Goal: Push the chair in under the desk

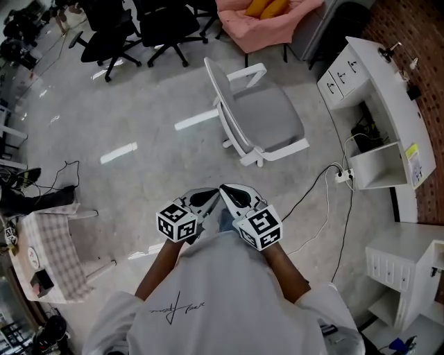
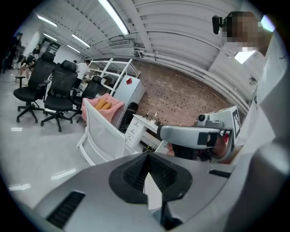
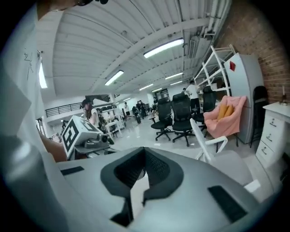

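Note:
The white chair (image 1: pixel 260 118) with a grey seat stands on the open floor ahead of me, its backrest toward me and its seat toward the white desk (image 1: pixel 388 97) at the right wall. My left gripper (image 1: pixel 211 195) and right gripper (image 1: pixel 229 193) are side by side in front of my chest, a short way from the backrest and touching nothing. Both are shut and hold nothing. In the left gripper view the chair (image 2: pixel 102 136) is at centre left and the right gripper (image 2: pixel 181 134) beside it. The right gripper view shows the chair (image 3: pixel 213 152) at the right.
Cables and a power strip (image 1: pixel 343 175) lie on the floor by the desk's open knee space. Black office chairs (image 1: pixel 139 28) and a pink armchair (image 1: pixel 267 21) stand beyond. A white drawer unit (image 1: pixel 402 267) is at my right, a checked seat (image 1: pixel 52 253) at my left.

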Demonstrator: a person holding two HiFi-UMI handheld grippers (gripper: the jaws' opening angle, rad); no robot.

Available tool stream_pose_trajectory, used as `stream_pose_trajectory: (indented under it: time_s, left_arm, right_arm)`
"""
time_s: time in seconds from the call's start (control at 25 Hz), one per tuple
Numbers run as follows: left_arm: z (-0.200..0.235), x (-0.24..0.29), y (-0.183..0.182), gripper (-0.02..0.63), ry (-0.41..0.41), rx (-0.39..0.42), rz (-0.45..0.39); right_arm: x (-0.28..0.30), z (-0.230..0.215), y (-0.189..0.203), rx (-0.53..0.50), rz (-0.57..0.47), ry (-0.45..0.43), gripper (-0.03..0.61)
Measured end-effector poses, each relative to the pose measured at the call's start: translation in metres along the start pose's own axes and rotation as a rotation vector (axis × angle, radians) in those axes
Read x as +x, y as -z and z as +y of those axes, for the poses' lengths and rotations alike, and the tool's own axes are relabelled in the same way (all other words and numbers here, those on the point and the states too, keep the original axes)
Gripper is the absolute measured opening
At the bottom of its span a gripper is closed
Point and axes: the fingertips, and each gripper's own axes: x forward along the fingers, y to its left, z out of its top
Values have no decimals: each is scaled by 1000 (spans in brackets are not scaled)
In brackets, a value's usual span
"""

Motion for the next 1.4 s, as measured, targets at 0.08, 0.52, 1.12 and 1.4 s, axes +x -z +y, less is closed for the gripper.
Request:
stream_pose_trajectory:
  time_s: [0.08,0.52,1.12,1.4]
  left_arm:
    - [9,11,-20,5,19,-49,-66]
    - [32,58,-75,5,7,11,-12]
    - [79,91,-116,6,-200,346,111]
    - [111,98,-124,6,-228,439,150]
  right_arm:
    - [4,-23,-10,-3,-27,26,26]
    - [23,-94,-29,75,-33,17,26]
    - [41,-173,-14,18,137,253,32]
    - [70,-185,-2,-32,240,247,129]
